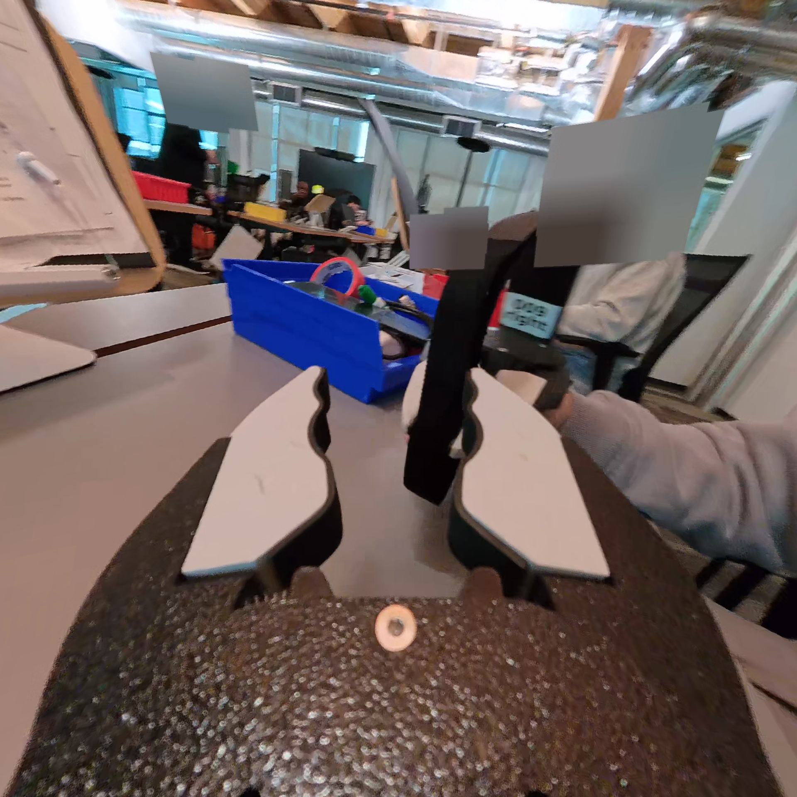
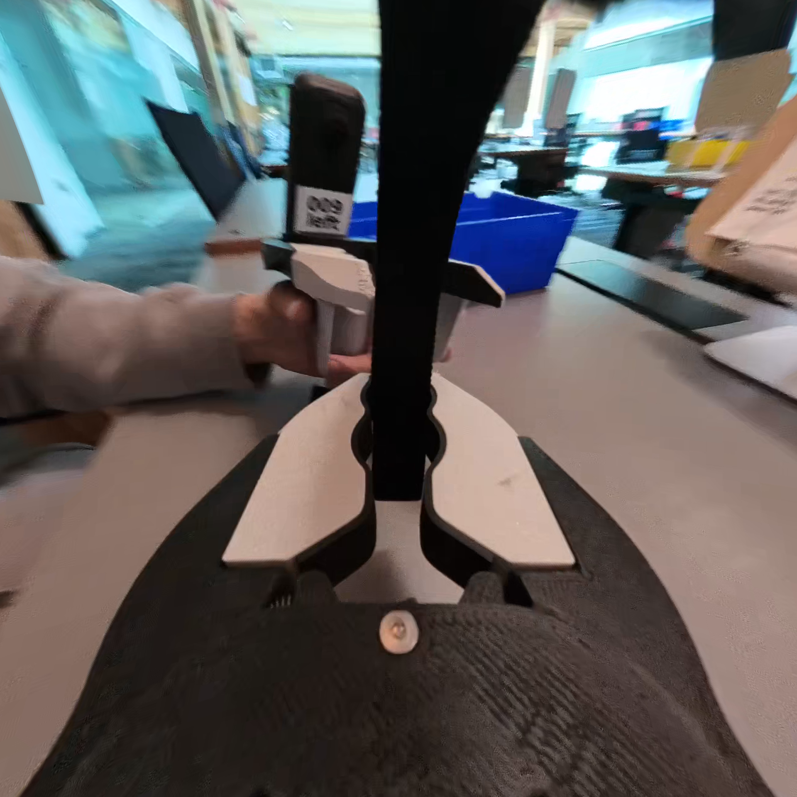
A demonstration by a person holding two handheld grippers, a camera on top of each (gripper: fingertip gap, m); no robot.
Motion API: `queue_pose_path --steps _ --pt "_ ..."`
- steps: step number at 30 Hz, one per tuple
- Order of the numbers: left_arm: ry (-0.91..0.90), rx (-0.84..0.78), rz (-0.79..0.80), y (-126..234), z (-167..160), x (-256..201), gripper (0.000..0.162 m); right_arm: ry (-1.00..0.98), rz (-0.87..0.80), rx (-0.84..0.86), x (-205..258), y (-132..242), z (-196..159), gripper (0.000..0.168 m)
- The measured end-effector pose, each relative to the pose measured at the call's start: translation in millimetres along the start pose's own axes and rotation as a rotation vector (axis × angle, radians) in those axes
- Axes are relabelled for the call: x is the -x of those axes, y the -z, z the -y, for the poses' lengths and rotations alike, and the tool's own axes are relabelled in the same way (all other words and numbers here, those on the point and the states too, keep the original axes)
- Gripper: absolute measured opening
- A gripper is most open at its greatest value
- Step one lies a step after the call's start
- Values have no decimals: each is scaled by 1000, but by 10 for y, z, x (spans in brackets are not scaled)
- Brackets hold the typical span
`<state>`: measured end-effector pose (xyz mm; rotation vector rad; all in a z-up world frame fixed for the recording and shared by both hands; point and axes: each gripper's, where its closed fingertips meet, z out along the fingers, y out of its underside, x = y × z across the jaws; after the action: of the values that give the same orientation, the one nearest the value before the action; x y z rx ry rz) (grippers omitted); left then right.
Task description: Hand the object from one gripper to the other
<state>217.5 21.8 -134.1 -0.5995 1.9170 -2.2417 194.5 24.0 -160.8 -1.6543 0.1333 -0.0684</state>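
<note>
A long black strap-like object (image 1: pixel 444 388) stands upright above the grey table (image 1: pixel 129 431). My right gripper (image 2: pixel 400 381) is shut on its lower end, and the object (image 2: pixel 414 215) rises out of the top of that view. My left gripper (image 1: pixel 396 375) is open, with the object between its fingers close to the right one; I cannot tell if they touch. One white finger (image 1: pixel 519 384) of the right gripper shows behind the object. One white finger (image 2: pixel 336 276) of the left gripper shows behind the object in the right wrist view, held by a hand (image 2: pixel 276 327).
A blue bin (image 1: pixel 302 319) with tape and small items stands on the table beyond the grippers; it also shows in the right wrist view (image 2: pixel 517 241). A cardboard-backed board (image 1: pixel 64 172) leans at the left. A seated person (image 1: pixel 625 302) is at the right.
</note>
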Motion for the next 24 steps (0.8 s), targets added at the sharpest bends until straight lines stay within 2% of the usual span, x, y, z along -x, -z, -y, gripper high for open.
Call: queue_pose_path --steps 3,10,13,15,19,21,22,24 --pt "42 -18 -99 29 46 -106 56 -87 162 -49 192 39 63 19" --pt "200 -4 -405 79 24 -477 47 -169 407 -22 558 50 43 19" --pt "215 -5 -574 154 12 -711 34 -246 509 -9 688 47 27 19" --pt "214 -11 -634 186 13 -800 29 -294 555 -15 742 45 38 20" --pt "170 -15 -602 152 -33 -772 16 -313 564 14 754 19 -29 20" --pt "129 -5 -531 98 -58 -688 7 -313 466 7 606 -30 -47 22" --pt "114 0 -443 47 -65 -576 5 -293 361 -4 460 -67 -58 31" --pt "100 -16 -236 -13 -44 -287 4 -172 122 -15 145 -93 -76 59"
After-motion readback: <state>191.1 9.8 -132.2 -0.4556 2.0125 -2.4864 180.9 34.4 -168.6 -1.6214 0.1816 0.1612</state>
